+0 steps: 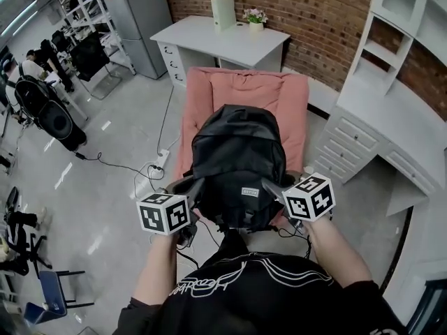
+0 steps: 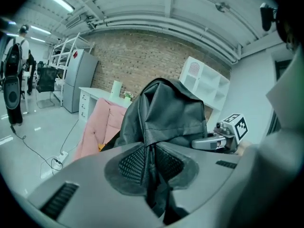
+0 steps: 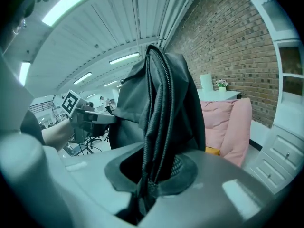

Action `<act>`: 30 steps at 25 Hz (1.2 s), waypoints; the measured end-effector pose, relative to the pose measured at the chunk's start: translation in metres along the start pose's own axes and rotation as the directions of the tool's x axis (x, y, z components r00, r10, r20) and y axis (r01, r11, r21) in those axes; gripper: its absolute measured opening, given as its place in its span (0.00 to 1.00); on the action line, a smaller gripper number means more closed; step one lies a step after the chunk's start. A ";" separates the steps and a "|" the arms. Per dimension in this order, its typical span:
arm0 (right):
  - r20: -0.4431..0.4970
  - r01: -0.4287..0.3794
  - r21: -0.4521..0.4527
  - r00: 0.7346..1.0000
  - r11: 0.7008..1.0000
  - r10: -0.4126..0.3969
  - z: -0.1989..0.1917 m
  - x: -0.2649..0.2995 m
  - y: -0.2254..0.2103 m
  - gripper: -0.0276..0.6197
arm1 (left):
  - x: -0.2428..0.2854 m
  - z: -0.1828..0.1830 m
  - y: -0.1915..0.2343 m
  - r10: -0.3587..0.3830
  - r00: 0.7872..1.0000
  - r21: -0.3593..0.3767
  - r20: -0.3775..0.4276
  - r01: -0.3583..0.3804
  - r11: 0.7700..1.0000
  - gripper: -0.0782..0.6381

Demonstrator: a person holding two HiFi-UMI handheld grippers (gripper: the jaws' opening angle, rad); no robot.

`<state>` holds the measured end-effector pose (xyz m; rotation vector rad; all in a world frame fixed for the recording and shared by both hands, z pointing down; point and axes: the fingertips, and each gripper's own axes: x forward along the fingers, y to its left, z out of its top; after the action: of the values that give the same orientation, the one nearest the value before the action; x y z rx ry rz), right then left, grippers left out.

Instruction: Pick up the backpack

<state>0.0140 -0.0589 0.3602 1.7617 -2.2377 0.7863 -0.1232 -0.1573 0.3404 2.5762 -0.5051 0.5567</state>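
The black backpack point(image 1: 237, 166) is held between the two grippers in front of the person, above the pink cushioned chair point(image 1: 244, 89). In the head view its long axis runs from 12 to 6 o'clock. The rounded end points to 12 o'clock, away from the person, and the end with a small label points to 6. In both gripper views it rises tall above the jaws.

The left gripper point(image 1: 188, 185) grips the pack at its 8 o'clock side. Its jaws are almost together, pinching a fold of black fabric point(image 2: 149, 165). The right gripper point(image 1: 271, 185) grips at 4 o'clock. Its jaws are likewise nearly closed, clamped on a zippered seam point(image 3: 152, 170). Each gripper shows in the other's view, beside the pack.

The pack's zip looks closed, so its contents cannot be seen. On the white desk point(image 1: 223, 44) at 12 o'clock a small pot point(image 1: 255, 17) holds flowers. The drawers of the white cabinet point(image 1: 363, 131) at 3 o'clock are shut.

The person's black shirt hides the pack's near end. I cannot tell whether the pack touches the cushion. The straps cannot be made out. A power strip point(image 1: 162, 160) lies on the floor at 9 o'clock of the pack.
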 end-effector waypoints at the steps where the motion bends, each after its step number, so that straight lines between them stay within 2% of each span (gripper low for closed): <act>1: 0.009 0.001 0.004 1.000 1.000 -0.001 0.001 -0.003 0.001 0.11 | -0.001 0.001 -0.002 0.000 1.000 0.001 -0.001 0.000 1.000 0.18; 11: 0.066 0.030 -0.011 0.997 0.999 -0.029 0.018 -0.033 0.002 0.11 | -0.009 0.014 -0.030 -0.044 0.999 0.010 0.028 0.044 0.999 0.18; 30: 0.099 0.029 -0.022 0.995 0.999 -0.026 0.016 -0.047 -0.007 0.11 | -0.005 0.012 -0.047 -0.042 0.999 0.025 0.020 0.041 0.999 0.18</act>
<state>0.0366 -0.0282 0.3279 1.8548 -2.2693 0.6785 -0.1037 -0.1229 0.3112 2.6114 -0.4533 0.5264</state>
